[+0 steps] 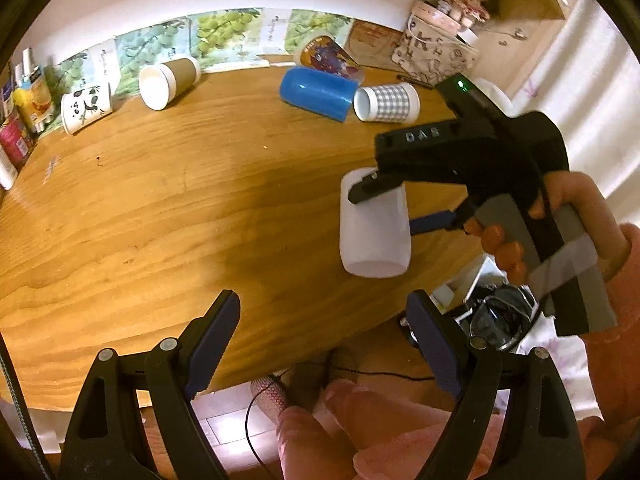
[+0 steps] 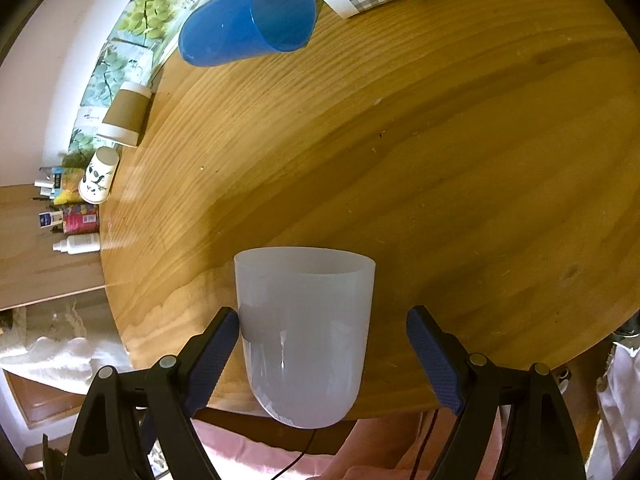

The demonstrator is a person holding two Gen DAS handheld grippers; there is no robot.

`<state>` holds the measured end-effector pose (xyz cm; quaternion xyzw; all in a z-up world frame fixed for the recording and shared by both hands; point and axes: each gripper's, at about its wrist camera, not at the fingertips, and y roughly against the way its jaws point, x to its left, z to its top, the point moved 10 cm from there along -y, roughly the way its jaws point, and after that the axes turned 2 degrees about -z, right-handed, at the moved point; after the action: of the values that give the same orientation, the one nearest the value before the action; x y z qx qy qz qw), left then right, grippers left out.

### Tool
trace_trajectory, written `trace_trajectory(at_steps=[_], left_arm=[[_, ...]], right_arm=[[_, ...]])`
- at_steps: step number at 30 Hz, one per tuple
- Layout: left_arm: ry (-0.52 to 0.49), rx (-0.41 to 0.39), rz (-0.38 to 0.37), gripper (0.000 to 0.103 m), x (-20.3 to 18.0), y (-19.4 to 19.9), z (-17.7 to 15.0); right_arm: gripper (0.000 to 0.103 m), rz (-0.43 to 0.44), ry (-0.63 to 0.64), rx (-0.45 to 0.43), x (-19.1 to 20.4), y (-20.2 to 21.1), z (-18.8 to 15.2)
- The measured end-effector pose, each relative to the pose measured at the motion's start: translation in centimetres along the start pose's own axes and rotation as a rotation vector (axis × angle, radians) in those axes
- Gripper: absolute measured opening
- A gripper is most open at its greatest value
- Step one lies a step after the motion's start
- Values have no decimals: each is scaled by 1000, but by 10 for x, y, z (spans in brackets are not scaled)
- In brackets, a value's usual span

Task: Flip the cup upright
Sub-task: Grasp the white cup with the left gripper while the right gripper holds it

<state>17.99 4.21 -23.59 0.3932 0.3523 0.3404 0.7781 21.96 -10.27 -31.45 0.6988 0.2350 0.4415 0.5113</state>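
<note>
While the left gripper (image 1: 322, 344) hangs over the near edge of the wooden table (image 1: 160, 208), its blue-padded fingers (image 1: 212, 344) are spread wide with nothing between them.

Starting at the far left of the tabletop, a cluster of small bottles and packets (image 1: 24, 108) stands against the wall. Just right of them a panda-print paper cup (image 1: 86, 107) sits on the wood; from the left wrist view I cannot tell which end it rests on. Next along lies a brown-sleeved paper cup (image 1: 170, 80) on its side, mouth toward the near side. Behind these, grape-printed sheets (image 1: 216, 36) line the far edge. Further right a blue plastic cup (image 1: 316, 94) lies on its side, touching a grey-checked cup (image 1: 386, 102) that also lies on its side, with a purple-patterned cup (image 1: 328, 56) lying behind the two. A patterned bag (image 1: 436, 52) stands at the far right.

Near the right edge of the table is the frosted white cup (image 1: 374, 220), on its side on the wood with its rounded base nearest the right wrist camera. The right gripper (image 2: 322, 344), held in the right hand (image 1: 552, 224), straddles it: the left finger (image 2: 212, 352) touches the cup wall, while the right one (image 2: 434, 360) stands clearly apart, so the jaws are open around the cup rather than clamped.
</note>
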Motion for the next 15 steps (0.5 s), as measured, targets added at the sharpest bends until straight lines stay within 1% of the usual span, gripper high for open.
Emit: trace_trajectory(at_steps=[7,12,15], left_arm=[[-11,45,-42,87,6,1,-8],[-33,47,-57,87,11,4,-7],[-49,53,-60,87,14,5,-6]], right_arm=[[86,-3,-30,-20,5,-5,-2],[80,-2,-47,-33,8,-7,-4],[76,22,-62,-33,12,-8,-4]])
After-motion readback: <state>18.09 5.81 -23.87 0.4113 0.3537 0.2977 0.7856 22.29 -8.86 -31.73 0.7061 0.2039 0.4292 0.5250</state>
